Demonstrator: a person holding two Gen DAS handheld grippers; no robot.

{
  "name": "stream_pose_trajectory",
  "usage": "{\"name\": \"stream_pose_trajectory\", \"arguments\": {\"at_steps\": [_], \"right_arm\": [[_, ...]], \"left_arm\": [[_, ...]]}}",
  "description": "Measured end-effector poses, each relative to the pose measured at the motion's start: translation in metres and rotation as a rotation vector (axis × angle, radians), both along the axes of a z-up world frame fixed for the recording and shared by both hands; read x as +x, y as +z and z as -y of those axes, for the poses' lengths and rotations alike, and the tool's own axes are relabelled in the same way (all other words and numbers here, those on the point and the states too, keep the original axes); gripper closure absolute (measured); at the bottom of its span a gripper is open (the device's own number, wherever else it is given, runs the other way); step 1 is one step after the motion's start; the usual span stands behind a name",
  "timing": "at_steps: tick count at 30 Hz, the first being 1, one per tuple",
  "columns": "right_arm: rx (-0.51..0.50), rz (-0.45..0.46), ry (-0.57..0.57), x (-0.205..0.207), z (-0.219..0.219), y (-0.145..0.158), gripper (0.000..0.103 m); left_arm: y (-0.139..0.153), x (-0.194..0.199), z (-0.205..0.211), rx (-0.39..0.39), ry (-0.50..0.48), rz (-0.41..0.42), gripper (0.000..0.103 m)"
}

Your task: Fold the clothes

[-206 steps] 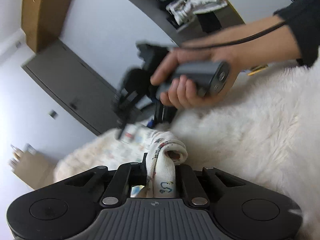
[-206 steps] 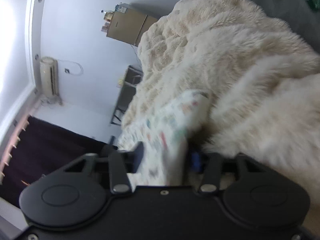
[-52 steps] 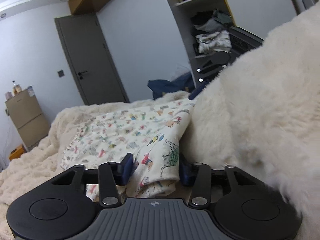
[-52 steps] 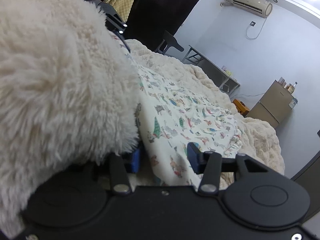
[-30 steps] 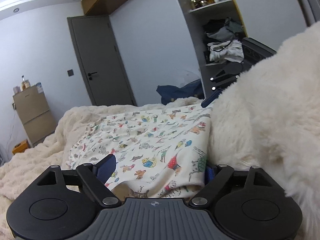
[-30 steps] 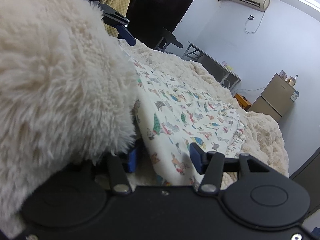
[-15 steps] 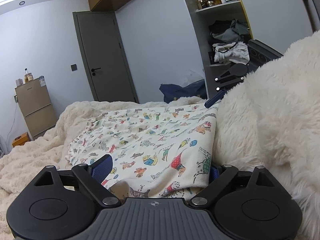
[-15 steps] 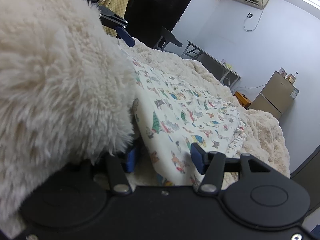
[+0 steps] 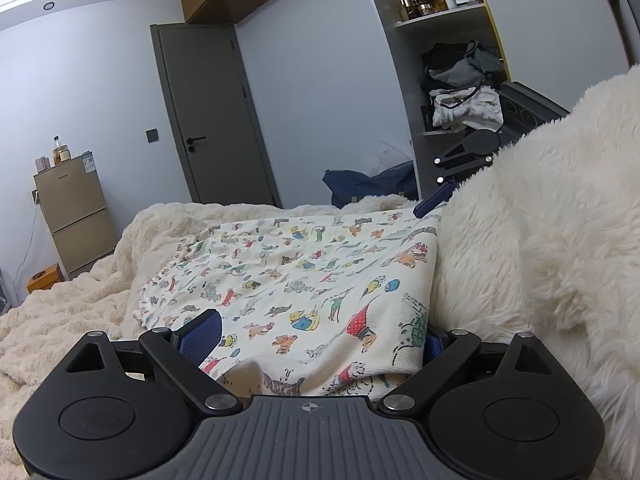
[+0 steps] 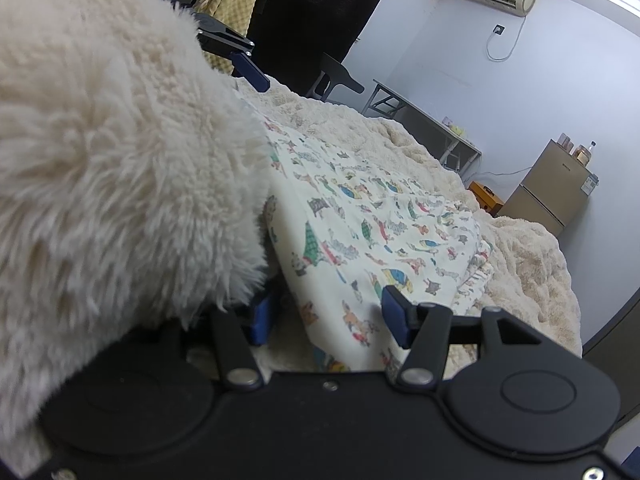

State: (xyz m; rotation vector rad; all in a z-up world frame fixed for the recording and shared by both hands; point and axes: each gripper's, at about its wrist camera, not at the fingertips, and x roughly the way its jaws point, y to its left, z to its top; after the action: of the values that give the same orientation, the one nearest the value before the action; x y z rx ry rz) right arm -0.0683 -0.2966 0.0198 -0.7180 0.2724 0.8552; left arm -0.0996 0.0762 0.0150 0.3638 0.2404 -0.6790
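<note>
The left hand-held gripper (image 9: 316,334) sat low at the near edge of the printed garment (image 9: 304,276), jaws opening wide, the cloth's hem lying loose between them on the cream blanket (image 9: 80,300). Over on the right, the right hand-held gripper (image 10: 334,320) stood with jaws apart, the garment's other corner slack between them, a fluffy white fold (image 10: 112,168) crowding its left finger.

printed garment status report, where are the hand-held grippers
Left hand-held gripper opening, printed garment loose between jaws. Right hand-held gripper open astride its edge. Garment flat on bed; fluffy blanket crowds one side.
</note>
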Motion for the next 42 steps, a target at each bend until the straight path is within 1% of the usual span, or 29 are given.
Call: {"name": "stream_pose_trajectory", "arguments": {"at_steps": [14,16,21,27,29,30,34,37,40,42], "right_arm": [[0.003,-0.011,-0.004,0.002,-0.001,0.000,0.048],[0.002,-0.011,-0.004,0.002,-0.001,0.000,0.048],[0.000,-0.008,-0.005,0.003,-0.001,0.000,0.048],[-0.004,-0.005,-0.005,0.001,-0.002,0.001,0.047],[-0.024,0.018,-0.007,-0.002,-0.003,0.004,0.047],[-0.030,0.027,-0.008,-0.002,-0.003,0.005,0.044],[-0.069,0.080,-0.016,-0.003,0.000,0.010,0.038],[-0.113,0.123,-0.012,-0.004,0.004,0.011,0.037],[-0.150,0.167,0.000,-0.006,0.004,0.007,0.037],[-0.172,0.194,0.014,-0.007,0.003,0.004,0.037]], "left_arm": [[0.002,-0.001,0.002,0.020,0.013,-0.001,0.009],[0.002,0.000,0.002,0.021,0.019,-0.004,0.007],[0.002,0.001,0.003,0.029,0.025,-0.019,0.007],[0.007,0.003,0.003,0.045,0.064,-0.041,0.006],[0.008,0.004,0.004,0.045,0.078,-0.054,0.005],[0.009,0.004,0.005,0.048,0.084,-0.055,0.005],[0.014,0.002,0.011,0.091,0.151,-0.056,0.005],[0.017,-0.003,0.016,0.141,0.202,-0.025,0.005],[0.016,-0.006,0.018,0.169,0.221,0.014,0.005],[0.013,-0.009,0.017,0.178,0.209,0.053,0.006]]}}
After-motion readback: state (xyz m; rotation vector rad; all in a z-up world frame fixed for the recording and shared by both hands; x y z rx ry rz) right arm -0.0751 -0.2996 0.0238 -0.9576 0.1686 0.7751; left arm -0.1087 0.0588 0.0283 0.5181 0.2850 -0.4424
